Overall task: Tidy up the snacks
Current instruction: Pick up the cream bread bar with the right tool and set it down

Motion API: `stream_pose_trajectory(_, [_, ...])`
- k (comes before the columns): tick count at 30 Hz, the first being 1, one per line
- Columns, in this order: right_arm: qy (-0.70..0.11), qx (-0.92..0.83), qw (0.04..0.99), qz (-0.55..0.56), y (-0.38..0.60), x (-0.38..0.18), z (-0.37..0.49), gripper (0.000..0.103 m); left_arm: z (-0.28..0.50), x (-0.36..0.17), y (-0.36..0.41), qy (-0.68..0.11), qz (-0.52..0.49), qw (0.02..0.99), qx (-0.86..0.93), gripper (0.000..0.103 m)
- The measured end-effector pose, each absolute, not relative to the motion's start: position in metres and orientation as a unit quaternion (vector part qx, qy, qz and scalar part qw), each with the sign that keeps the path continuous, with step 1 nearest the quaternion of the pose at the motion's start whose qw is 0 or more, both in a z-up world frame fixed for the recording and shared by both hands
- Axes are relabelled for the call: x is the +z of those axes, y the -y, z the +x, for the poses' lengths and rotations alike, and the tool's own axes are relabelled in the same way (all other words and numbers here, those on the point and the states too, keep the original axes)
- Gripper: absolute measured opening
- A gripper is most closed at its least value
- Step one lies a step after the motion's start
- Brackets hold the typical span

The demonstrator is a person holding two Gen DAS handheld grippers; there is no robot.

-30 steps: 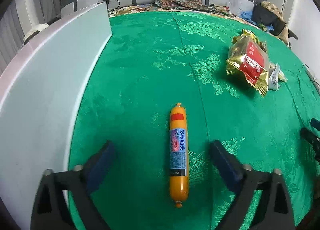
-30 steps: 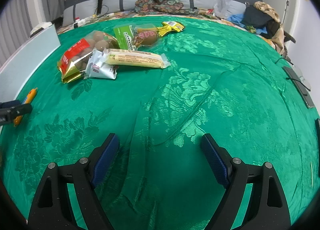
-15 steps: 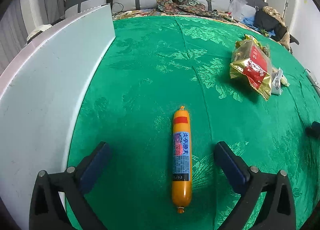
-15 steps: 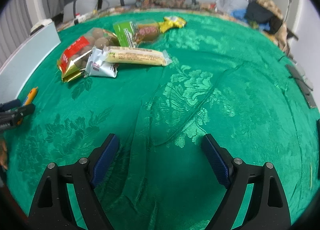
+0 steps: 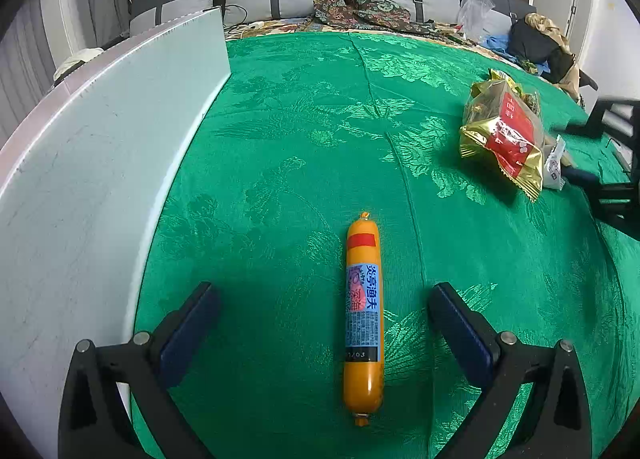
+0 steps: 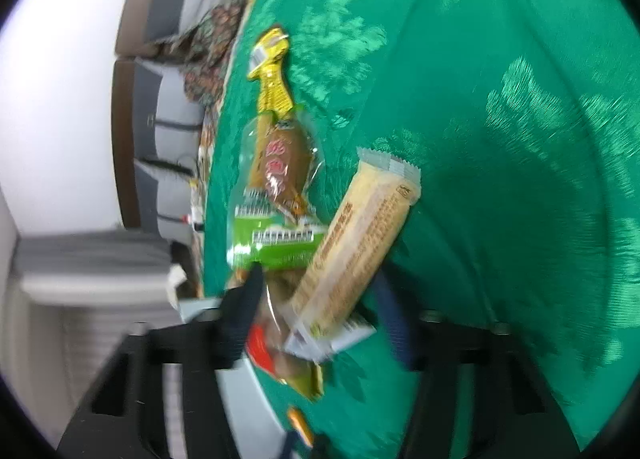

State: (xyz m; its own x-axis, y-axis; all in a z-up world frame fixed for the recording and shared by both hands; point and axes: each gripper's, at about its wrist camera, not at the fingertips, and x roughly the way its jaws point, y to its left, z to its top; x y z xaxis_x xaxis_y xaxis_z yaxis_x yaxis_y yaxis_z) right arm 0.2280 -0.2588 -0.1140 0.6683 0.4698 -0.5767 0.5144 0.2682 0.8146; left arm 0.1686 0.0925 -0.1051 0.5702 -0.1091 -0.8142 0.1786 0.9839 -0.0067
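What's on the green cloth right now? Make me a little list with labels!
Surface: green patterned cloth
Left hand-held gripper: open, orange sausage lying between its fingers, untouched
Right hand-held gripper: jaws have just been closing, end of the long beige snack bar between them; grip unclear in the blur
Other snacks: gold and red bag, green-labelled pack
Beside the sausage: white board

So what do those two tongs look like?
Both look alike. The left tongs have two black arms built like open frames, with round silver bolts on top. Each arm ends in a flat dark blue pad. The right tongs are blurry here, but show the same black frames and dark blue pads. No cables, sleeves or writing show on either.
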Motion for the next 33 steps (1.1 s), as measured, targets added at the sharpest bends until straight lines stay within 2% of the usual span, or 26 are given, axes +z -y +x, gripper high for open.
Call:
stream_pose_trajectory(1, [-0.415,-0.018,0.68,0.604,0.258,-0.118,0.231,0.021,0.169,-0.105,-0.092,-0.456,0.038,0.885,-0.081,0.103])
stream_pose_trajectory(3, [-0.427,-0.021,0.689,0.585,0.259,-0.117,0.233,0.016,0.169,-0.105,-0.092,-0.456,0.038,0.885,-0.081,0.103])
stream_pose_trajectory(9, [-0.48,0.066,0.722,0.493,0.268,-0.096,0.222,0.015,0.169,-0.105,-0.092,-0.457,0.038,0.885,-0.081,0.103])
stream_pose_trajectory(14, [-0.563,0.115,0.747,0.333,0.29,-0.075,0.19,0.015,0.169,-0.105,-0.092,-0.457,0.038,0.885,-0.081,0.103])
stream_pose_trajectory(16, [-0.573,0.082,0.767,0.275,0.303,-0.069,0.178,0.026,0.169,-0.105,-0.092,-0.457,0.038,0.885,-0.081,0.103])
stream_pose_trajectory(17, [-0.571,0.065,0.774,0.265,0.31,-0.066,0.173,0.036,0.169,-0.105,-0.092,-0.457,0.039,0.885,-0.081,0.103])
stream_pose_trajectory(18, [-0.566,0.052,0.779,0.264,0.317,-0.064,0.167,0.066,0.169,-0.105,-0.092,-0.457,0.038,0.885,-0.081,0.103])
stream_pose_trajectory(19, [-0.552,0.032,0.791,0.263,0.323,-0.059,0.159,0.075,0.169,-0.105,-0.092,-0.457,0.038,0.885,-0.081,0.103])
stream_pose_trajectory(22, [-0.519,-0.009,0.818,0.246,0.322,-0.051,0.142,0.075,0.169,-0.105,-0.092,-0.457,0.038,0.885,-0.081,0.103])
stream_pose_trajectory(27, [-0.51,-0.049,0.83,0.221,0.289,-0.062,0.146,0.075,0.169,-0.105,-0.093,-0.457,0.038,0.885,-0.081,0.103])
stream_pose_trajectory(30, [-0.5,-0.074,0.854,0.125,0.254,-0.066,0.147,0.076,0.169,-0.106,-0.092,-0.457,0.038,0.885,-0.081,0.103])
stream_pose_trajectory(33, [-0.49,-0.089,0.866,0.046,0.23,-0.074,0.147,0.081,0.169,-0.106,-0.092,-0.457,0.038,0.885,-0.081,0.103])
